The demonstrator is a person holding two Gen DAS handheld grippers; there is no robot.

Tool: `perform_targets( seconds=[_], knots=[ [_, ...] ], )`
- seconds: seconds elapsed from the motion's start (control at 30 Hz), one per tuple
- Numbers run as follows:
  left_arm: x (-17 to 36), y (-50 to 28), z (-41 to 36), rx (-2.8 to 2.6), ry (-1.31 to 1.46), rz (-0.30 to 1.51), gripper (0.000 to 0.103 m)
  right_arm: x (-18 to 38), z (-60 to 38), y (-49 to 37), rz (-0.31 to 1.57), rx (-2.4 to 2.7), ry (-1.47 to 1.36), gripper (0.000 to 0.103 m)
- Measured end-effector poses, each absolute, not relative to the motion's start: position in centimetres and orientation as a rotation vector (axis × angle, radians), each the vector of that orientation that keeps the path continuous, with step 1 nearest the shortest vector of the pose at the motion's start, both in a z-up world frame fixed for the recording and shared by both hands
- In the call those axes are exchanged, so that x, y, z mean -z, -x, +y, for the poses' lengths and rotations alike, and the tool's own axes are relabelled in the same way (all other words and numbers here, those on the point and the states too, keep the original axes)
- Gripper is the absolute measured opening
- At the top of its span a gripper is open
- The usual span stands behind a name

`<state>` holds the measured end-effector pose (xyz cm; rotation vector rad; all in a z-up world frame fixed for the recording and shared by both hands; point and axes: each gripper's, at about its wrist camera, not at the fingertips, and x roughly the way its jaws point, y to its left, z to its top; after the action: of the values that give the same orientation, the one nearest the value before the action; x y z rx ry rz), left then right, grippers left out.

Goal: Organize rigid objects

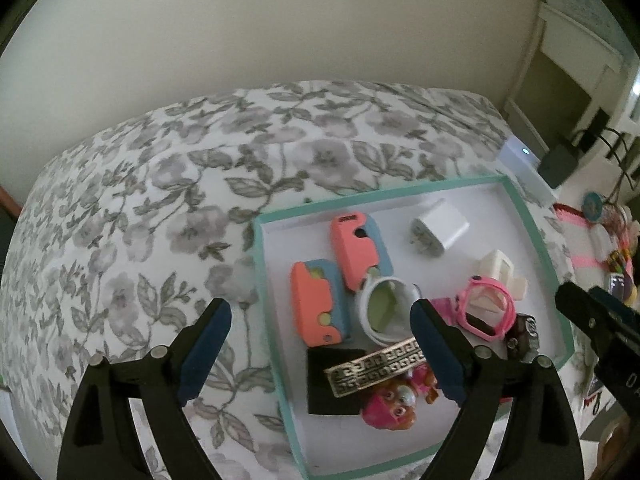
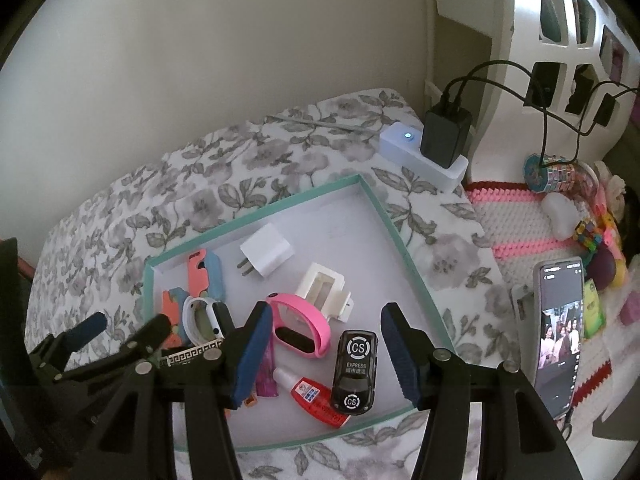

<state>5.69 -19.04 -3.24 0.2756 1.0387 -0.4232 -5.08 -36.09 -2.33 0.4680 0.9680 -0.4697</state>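
A shallow tray with a teal rim (image 1: pixel 400 188) (image 2: pixel 256 216) lies on a floral cloth. In it are two coral-and-blue toys (image 1: pixel 360 248), a white charger plug (image 2: pixel 268 256), a white wristband (image 1: pixel 384 312), a pink wristband (image 2: pixel 300 320), a cream plastic holder (image 2: pixel 324 292), a gold patterned bar (image 1: pixel 376 368), a red glue bottle (image 2: pixel 316 396) and a black toy car (image 2: pixel 356 372). My left gripper (image 1: pixel 320 316) hangs wide open over the tray's left edge, holding nothing. The right gripper (image 2: pixel 326 316) stands open above the car and the pink band, its pads touching neither.
The floral cloth (image 1: pixel 160 200) spreads left and back to a plain wall. At the back right sits a white power strip (image 2: pixel 420 156) with a black adapter and cables. To the right, a phone (image 2: pixel 560 332) leans upright beside a pink-and-white crocheted mat (image 2: pixel 520 216) with small toys.
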Motion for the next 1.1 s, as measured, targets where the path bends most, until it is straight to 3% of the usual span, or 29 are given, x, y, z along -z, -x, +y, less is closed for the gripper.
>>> perform_targets(
  seconds=[0.17, 0.23, 0.5, 0.6, 0.7, 1.1],
  knots=[
    [3.4, -6.5, -17.8, 0.372, -0.238, 1.041, 0.091, 3.0, -35.9, 4.8, 0.99, 0.471, -0.459, 0.062],
    [3.5, -6.8, -17.2, 0.349, -0.232, 1.035, 0.091, 3.2, -35.8, 4.7, 0.999, 0.478, -0.452, 0.07],
    [3.6, -7.6, -15.9, 0.293, -0.224, 1.021, 0.1, 4.1, -35.4, 4.2, 1.026, 0.486, -0.419, 0.079],
    [3.6, -7.8, -15.6, 0.294, -0.211, 1.026, 0.1, 4.3, -35.2, 4.0, 1.03, 0.486, -0.409, 0.091],
    [3.7, -7.9, -15.5, 0.287, -0.206, 1.03, 0.1, 4.4, -35.1, 4.0, 1.027, 0.487, -0.398, 0.097],
    [3.1, -7.9, -15.2, 0.275, -0.214, 1.007, 0.1, 4.4, -34.2, 3.7, 1.019, 0.487, -0.363, 0.103]
  ],
)
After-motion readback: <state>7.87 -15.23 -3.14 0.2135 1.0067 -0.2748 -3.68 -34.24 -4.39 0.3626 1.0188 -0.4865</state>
